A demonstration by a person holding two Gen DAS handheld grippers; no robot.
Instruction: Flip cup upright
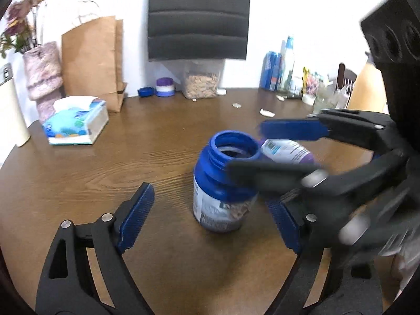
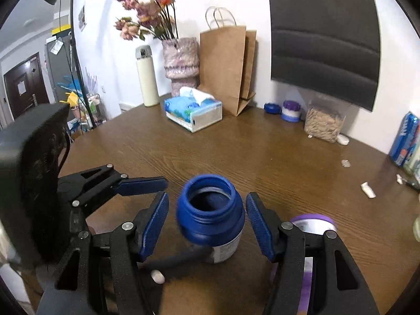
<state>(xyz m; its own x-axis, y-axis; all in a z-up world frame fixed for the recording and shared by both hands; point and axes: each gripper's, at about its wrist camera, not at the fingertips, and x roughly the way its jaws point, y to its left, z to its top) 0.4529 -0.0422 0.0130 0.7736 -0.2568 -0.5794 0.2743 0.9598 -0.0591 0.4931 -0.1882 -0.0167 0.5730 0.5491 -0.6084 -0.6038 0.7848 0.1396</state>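
Note:
A blue open-mouthed jar (image 1: 223, 183) stands upright on the brown wooden table (image 1: 131, 157), mouth up; it also shows in the right wrist view (image 2: 211, 218). My left gripper (image 1: 212, 218) is open, its blue pads either side of the jar and apart from it. My right gripper (image 2: 207, 224) is open, with the jar between its pads; I see a gap on each side. The right gripper also shows in the left wrist view (image 1: 270, 149), blurred, across the jar's right side. A purple jar (image 1: 287, 151) lies on its side behind the blue one.
A tissue box (image 1: 76, 122), a paper bag (image 1: 92, 60), a vase of flowers (image 1: 42, 71), a clear container of grain (image 1: 200, 81), a purple-lidded pot (image 1: 164, 87) and bottles (image 1: 278, 65) line the table's far edge. A small white pill (image 2: 158, 277) lies near the right gripper.

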